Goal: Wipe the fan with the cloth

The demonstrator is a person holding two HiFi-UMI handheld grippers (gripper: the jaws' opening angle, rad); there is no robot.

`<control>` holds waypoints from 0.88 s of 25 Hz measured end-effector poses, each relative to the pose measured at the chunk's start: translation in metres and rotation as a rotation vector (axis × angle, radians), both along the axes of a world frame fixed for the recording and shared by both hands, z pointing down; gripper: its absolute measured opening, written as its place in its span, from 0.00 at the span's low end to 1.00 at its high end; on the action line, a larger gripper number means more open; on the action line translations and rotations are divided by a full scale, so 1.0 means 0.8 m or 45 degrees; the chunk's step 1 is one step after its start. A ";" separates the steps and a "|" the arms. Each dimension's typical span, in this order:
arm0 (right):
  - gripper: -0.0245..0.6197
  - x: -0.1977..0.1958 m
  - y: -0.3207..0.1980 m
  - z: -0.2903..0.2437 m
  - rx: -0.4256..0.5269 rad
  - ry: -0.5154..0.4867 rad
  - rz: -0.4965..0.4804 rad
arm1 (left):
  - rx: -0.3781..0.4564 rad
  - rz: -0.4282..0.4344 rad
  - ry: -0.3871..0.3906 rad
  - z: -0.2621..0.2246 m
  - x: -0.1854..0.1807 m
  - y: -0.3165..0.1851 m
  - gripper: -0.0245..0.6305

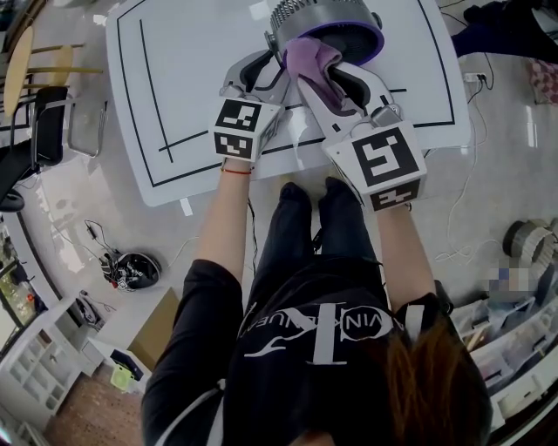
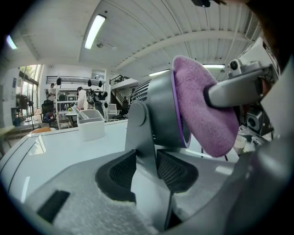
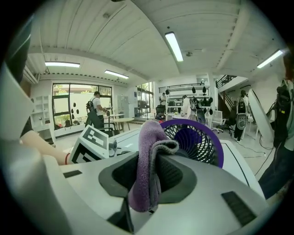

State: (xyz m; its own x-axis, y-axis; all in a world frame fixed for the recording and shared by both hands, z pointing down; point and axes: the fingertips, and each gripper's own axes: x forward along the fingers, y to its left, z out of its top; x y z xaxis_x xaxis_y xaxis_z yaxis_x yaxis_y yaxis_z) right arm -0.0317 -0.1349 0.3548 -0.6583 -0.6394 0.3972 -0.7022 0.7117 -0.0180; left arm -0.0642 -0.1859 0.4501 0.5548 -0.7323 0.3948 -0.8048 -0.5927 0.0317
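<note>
A grey fan (image 1: 327, 26) with a purple rim stands at the far middle of the white table (image 1: 192, 61). My left gripper (image 1: 268, 54) is shut on the fan's grey stand (image 2: 142, 137), with a pad pressing on each side. My right gripper (image 1: 323, 74) is shut on a folded purple cloth (image 1: 309, 63). In the left gripper view the cloth (image 2: 202, 110) lies against the fan's purple front rim (image 2: 177, 110). The right gripper view has the cloth (image 3: 147, 160) bunched between the jaws, with the fan's grille (image 3: 193, 140) just behind it.
Black lines (image 1: 144, 87) are marked on the table. A white bin (image 2: 91, 124) stands further along the tabletop. On the floor lie a helmet (image 1: 135, 270) to the left and cables (image 1: 462, 200) to the right; a chair (image 1: 44, 122) stands by the table's left side.
</note>
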 end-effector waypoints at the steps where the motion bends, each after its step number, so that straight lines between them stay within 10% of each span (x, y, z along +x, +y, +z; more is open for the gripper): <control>1: 0.20 0.003 -0.003 -0.004 0.009 -0.003 0.004 | 0.000 0.001 -0.003 0.000 0.000 0.000 0.25; 22: 0.20 0.026 0.007 -0.062 0.125 0.046 0.050 | -0.001 -0.012 -0.017 -0.001 0.002 0.002 0.25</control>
State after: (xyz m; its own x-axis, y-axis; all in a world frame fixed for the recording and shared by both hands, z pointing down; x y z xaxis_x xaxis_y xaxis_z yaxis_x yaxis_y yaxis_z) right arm -0.0108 -0.1290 0.3055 -0.6182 -0.7016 0.3544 -0.7286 0.6806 0.0764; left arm -0.0628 -0.1845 0.4490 0.5425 -0.7371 0.4029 -0.8107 -0.5850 0.0215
